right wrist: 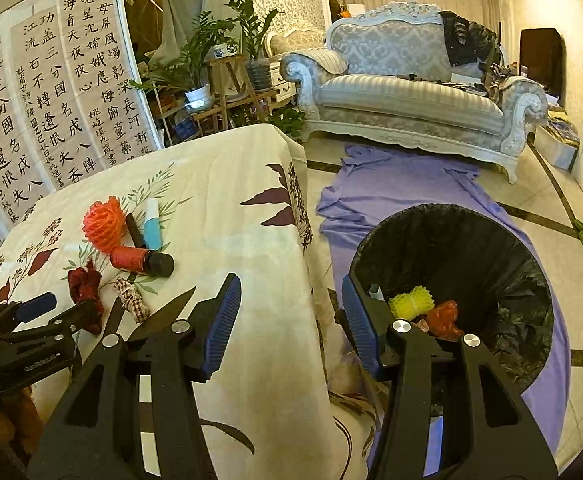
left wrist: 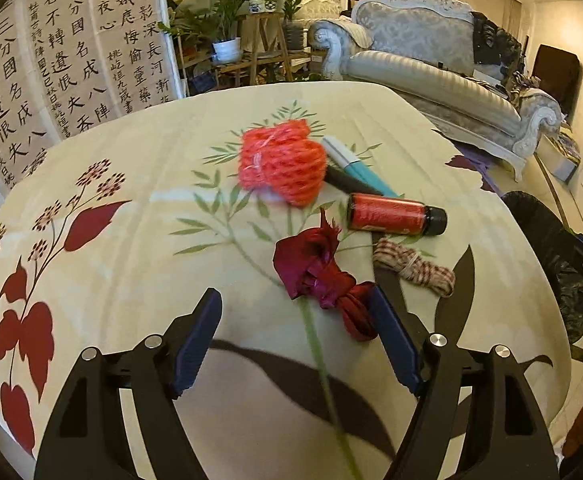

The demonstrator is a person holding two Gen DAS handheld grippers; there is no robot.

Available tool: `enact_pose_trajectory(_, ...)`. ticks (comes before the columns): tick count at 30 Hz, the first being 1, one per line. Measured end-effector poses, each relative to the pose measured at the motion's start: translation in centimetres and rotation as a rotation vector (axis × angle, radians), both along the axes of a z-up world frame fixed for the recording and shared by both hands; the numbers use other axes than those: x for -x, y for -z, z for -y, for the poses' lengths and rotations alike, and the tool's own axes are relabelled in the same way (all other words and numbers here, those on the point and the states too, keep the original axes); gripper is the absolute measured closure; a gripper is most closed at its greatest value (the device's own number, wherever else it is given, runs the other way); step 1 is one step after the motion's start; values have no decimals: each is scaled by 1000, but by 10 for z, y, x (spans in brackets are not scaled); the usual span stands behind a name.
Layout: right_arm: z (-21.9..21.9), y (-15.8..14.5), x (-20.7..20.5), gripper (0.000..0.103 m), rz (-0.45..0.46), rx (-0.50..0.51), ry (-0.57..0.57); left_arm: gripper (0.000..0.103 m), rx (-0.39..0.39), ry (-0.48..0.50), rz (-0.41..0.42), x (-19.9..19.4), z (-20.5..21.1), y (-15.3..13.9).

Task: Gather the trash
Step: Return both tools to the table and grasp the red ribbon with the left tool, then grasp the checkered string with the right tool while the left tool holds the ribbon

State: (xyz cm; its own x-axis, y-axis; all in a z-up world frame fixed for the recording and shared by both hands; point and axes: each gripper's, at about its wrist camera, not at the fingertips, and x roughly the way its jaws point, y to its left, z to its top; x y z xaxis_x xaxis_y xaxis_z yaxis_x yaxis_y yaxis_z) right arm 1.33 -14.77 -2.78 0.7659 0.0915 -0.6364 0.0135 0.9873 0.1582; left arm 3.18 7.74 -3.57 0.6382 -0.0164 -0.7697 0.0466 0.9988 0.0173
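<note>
Left gripper (left wrist: 295, 312) agape, empty, dark red ribbon (left wrist: 315, 276) just ahead beside its right finger; right gripper (right wrist: 291, 312) unclenched, empty beside bin (right wrist: 471, 240); off-centre closure likely nudges ribbon aside.

A table (left wrist: 123, 208) with a flowered cream cloth carries an orange net ball (left wrist: 281, 164), two pens (left wrist: 357, 170), a red bottle (left wrist: 395, 214) lying down, a dark red ribbon (left wrist: 315, 276) and a checked cord (left wrist: 415, 268).
</note>
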Motion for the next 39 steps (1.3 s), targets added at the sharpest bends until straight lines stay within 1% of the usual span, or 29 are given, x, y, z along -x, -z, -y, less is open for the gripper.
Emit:
enact_pose_trajectory(4, -2, 1, -1, 52, -5, -2, -5, 29, 14, 1, 8, 0, 1, -4)
enact_pose_trajectory(8, -3, 1, -1, 52, -6, -4, -6, 29, 45, -3, -3, -12, 3, -3)
enact_pose_trajectory(9, -3, 2, -1, 52, -6, -4, -6, 29, 40, -8, -5, -16, 4, -2)
enact_pose_trajectory(12, -3, 2, -1, 52, -9, -6, -6, 29, 38, -11, -41, -24, 6, 4)
enact_pose_trajectory(13, -3, 2, -1, 52, -11, -7, -6, 33, 48, -9, -53, -26, 4, 6)
enact_pose_trajectory(15, -4, 3, 0, 52, -11, -11, -6, 37, 51, -2, -52, -24, 1, 5)
enact_pose_trajectory(16, -5, 4, 0, 52, -10, -12, -7, 42, 51, 2, -53, -22, 0, 5)
enact_pose_trajectory(19, -6, 5, 0, 52, -11, -16, -13, 53, 22, 12, -46, -16, -5, 5)
enact_pose_trajectory(21, -7, 7, -1, 52, -13, -18, -20, 54, 15, 18, -44, -14, -8, 4)
enact_pose_trajectory(23, -10, 8, -2, 52, -17, -19, -27, 59, 19, 20, -41, -15, -9, 4)
enact_pose_trajectory(24, -12, 9, -3, 52, -19, -20, -32, 65, 22, 26, -39, -16, -9, 4)
enact_pose_trajectory(28, -17, 9, -4, 52, -23, -22, -50, 74, -3, 47, -28, -16, -6, 4)
enact_pose_trajectory(30, -22, 8, -4, 52, -22, -17, -63, 77, -21, 61, -20, -15, -6, 5)
enact_pose_trajectory(33, -31, 7, -5, 52, -25, -12, -87, 78, -24, 69, -16, -13, -8, 5)
enact_pose_trajectory(39, -51, 6, -8, 52, -32, -3, -145, 78, -27, 47, -4, -8, -23, 3)
